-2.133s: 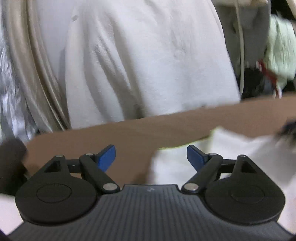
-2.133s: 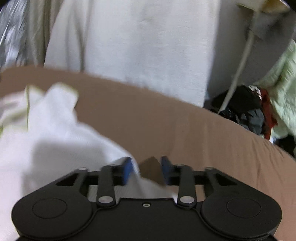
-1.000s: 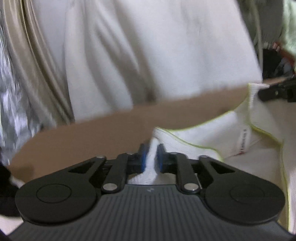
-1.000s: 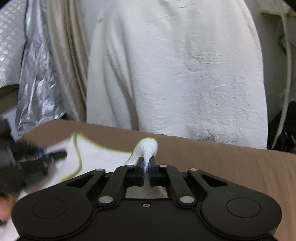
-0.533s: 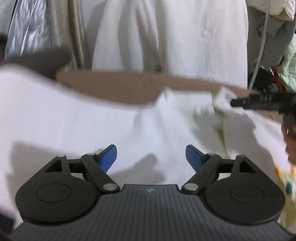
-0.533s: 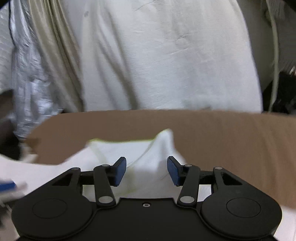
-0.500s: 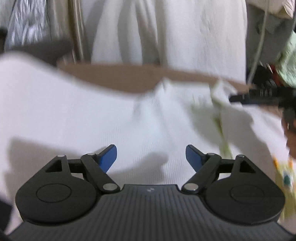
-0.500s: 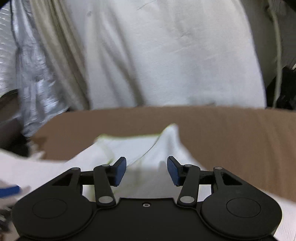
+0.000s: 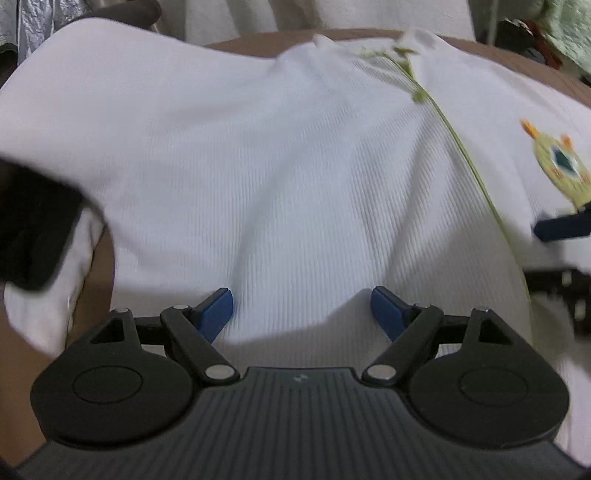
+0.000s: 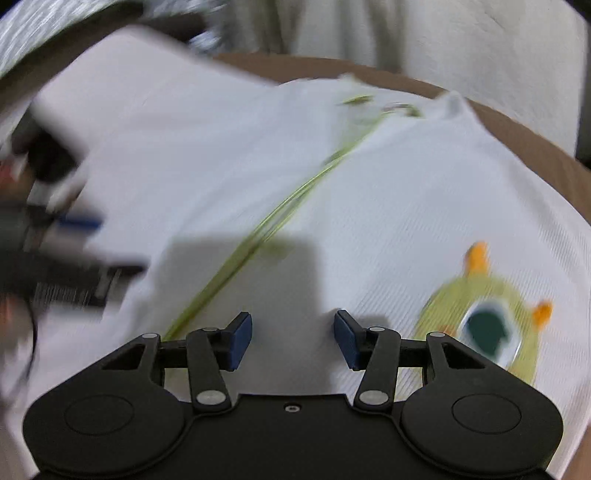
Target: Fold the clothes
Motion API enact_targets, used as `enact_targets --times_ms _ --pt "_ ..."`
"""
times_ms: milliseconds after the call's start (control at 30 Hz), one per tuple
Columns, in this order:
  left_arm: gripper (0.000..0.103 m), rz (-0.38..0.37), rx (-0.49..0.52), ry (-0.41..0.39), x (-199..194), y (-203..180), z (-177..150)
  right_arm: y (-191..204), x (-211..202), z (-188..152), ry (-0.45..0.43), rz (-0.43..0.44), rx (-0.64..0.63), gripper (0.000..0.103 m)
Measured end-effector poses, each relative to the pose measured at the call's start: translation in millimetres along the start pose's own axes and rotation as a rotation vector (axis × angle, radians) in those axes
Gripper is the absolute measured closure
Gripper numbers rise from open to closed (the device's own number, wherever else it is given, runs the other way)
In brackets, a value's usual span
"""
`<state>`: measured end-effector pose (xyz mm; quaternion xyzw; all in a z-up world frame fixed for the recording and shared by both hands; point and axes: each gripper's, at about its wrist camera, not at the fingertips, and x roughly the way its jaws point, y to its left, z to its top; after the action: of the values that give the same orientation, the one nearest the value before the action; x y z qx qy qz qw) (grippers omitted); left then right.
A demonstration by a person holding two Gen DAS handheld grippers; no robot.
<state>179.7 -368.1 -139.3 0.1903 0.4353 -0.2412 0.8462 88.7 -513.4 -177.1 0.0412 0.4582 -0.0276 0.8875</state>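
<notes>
Since the surface carries everything here, I log it first and work down.

Surface: brown bench, bare only along its far rim and a strip at near left; it bears the whole garment.

Backdrop: pale hanging cloth beyond the far rim, plus dark clutter at the far right corner. My judgement: no room to push fabric that way.

Garment: white ribbed shirt, spread over most of the bench. One half lies lapped over the other, its lime-trimmed edge running on a slant from the neck end toward me. I read this as a lengthwise fold laid down, not yet flattened.

Print: green creature motif face up on the uncovered half, just right of my right gripper.

Left gripper: jaws have just been opening and now stand wide. Ribbed cloth lies below the gap, nothing pinched; released.

Right gripper: jaws likewise have just been opening, less wide. Above the cloth beside the trim, gripping nothing.

Edges: hem nearest me is hidden under both gripper bodies. The left side of the shirt droops past a dark blurred shape that I cannot identify.

Room: free over the shirt's middle; crowded at left.
</notes>
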Motion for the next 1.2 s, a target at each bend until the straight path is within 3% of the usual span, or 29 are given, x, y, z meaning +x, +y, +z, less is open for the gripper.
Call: enact_targets --times_ms 67,133,267,367,467,533,600,700,867,1000,1100,1200 --pt "0.021 -0.009 0.012 -0.013 -16 -2 -13 29 -13 -23 0.005 -0.008 -0.076 0.046" --pt "0.021 0.007 0.016 -0.100 -45 -5 -25 50 -29 -47 0.016 0.030 -0.089 0.045" --pt "0.020 -0.096 0.088 -0.246 -99 -20 -51 74 -59 -95 0.060 0.095 -0.074 0.045" --pt "0.020 -0.189 0.140 -0.119 -87 -38 -66 76 -82 -128 0.116 0.155 -0.042 0.044" --pt "0.020 -0.271 0.174 0.028 -66 -51 -76 79 -105 -148 0.186 0.193 -0.100 0.044" --pt "0.020 -0.300 0.143 0.060 -61 -49 -76 78 -120 -149 0.180 0.177 -0.178 0.045" --pt "0.020 -0.338 0.090 0.093 -61 -43 -71 64 -132 -137 0.141 0.088 -0.162 0.044" --pt "0.020 -0.406 0.043 0.121 -66 -36 -70 22 -147 -118 0.086 -0.035 -0.027 0.043" --pt "0.020 -0.420 0.054 0.107 -68 -37 -70 -60 -163 -122 -0.015 -0.214 0.241 0.039" --pt "0.020 -0.460 0.016 0.066 -66 -30 -60 -132 -147 -132 -0.064 -0.143 0.605 0.039" --pt "0.020 -0.412 0.026 -0.013 -67 -27 -43 -168 -126 -131 -0.107 -0.096 0.802 0.039" --pt "0.020 -0.364 0.040 -0.081 -71 -17 -33 -179 -105 -120 -0.112 -0.167 0.903 0.044"
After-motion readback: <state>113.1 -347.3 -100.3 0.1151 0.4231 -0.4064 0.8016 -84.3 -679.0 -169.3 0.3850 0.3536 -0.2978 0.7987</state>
